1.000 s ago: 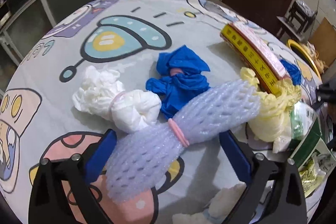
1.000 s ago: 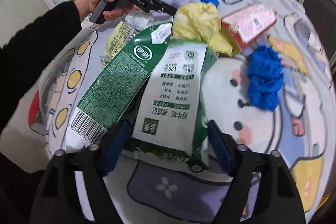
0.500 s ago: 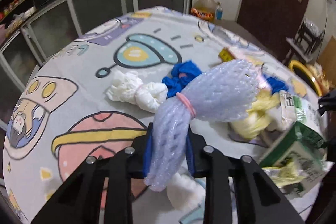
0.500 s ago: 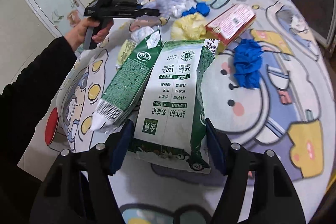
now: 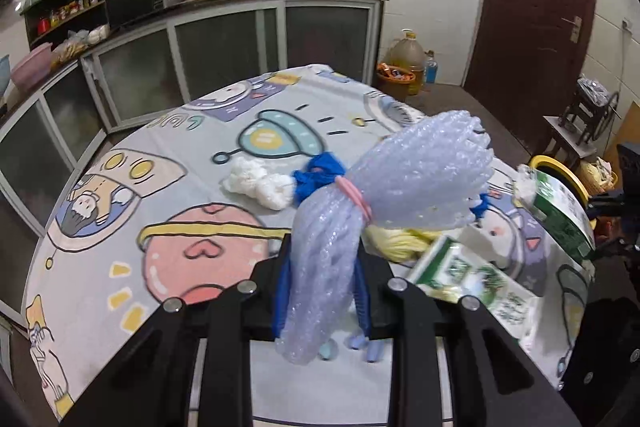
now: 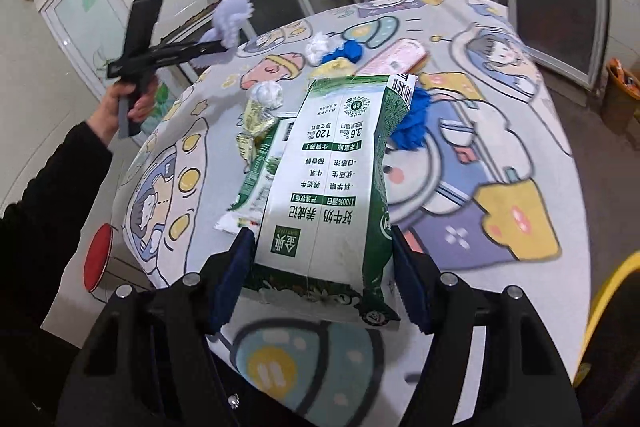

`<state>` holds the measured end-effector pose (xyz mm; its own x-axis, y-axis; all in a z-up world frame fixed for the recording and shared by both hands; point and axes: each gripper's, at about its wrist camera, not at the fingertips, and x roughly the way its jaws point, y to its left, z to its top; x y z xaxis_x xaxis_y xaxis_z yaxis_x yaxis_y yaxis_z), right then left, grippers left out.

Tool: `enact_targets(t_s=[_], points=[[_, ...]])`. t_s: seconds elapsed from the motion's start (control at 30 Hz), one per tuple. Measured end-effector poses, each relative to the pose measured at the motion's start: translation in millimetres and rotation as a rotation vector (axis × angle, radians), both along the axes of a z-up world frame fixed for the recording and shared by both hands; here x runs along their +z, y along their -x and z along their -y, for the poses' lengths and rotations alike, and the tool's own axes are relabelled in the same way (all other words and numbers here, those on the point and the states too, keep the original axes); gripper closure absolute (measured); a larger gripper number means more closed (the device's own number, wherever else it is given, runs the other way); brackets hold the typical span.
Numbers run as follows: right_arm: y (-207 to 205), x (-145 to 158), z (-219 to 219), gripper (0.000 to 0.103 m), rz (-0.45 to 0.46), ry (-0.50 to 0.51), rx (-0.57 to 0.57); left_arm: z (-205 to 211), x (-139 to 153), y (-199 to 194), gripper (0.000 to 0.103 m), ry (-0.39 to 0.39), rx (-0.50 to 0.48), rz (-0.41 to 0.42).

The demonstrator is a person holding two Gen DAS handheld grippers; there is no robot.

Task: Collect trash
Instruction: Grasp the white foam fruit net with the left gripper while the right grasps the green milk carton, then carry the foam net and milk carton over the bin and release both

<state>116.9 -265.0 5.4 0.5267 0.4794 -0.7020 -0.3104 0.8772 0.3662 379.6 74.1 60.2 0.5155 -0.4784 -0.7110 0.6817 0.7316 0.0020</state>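
My left gripper is shut on a pale purple foam net bundle tied with a pink band, and holds it above the table. It also shows in the right wrist view. My right gripper is shut on a green and white milk carton, lifted off the table; the carton also shows in the left wrist view. A white crumpled wad, a blue glove, yellow trash and a flattened green carton lie on the table.
A round table with a cartoon cloth stands near kitchen cabinets. A second blue glove, a pink box, a white wad and a yellow-rimmed bin are at the table's right.
My left gripper has shut on the foam net and lifted it off the table. My right gripper has raised the milk carton, leaving the flattened carton on the table.
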Motion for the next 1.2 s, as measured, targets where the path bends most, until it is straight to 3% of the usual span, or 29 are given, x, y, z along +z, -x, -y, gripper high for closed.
enact_targets(t_s=[0.27, 0.7, 0.9, 1.2], points=[[41, -4, 71, 0.039, 0.015, 0.004, -0.189, 77, 5, 51, 0.078, 0.065, -0.126, 0.017], [115, -6, 220, 0.039, 0.042, 0.093, -0.646, 289, -5, 118, 0.077, 0.121, -0.444, -0.018], [138, -19, 253, 0.039, 0.028, 0.085, -0.739, 365, -22, 140, 0.077, 0.114, -0.537, -0.056], [158, -54, 289, 0.039, -0.054, 0.070, -0.835, 433, -49, 159, 0.077, 0.095, -0.581, -0.117]])
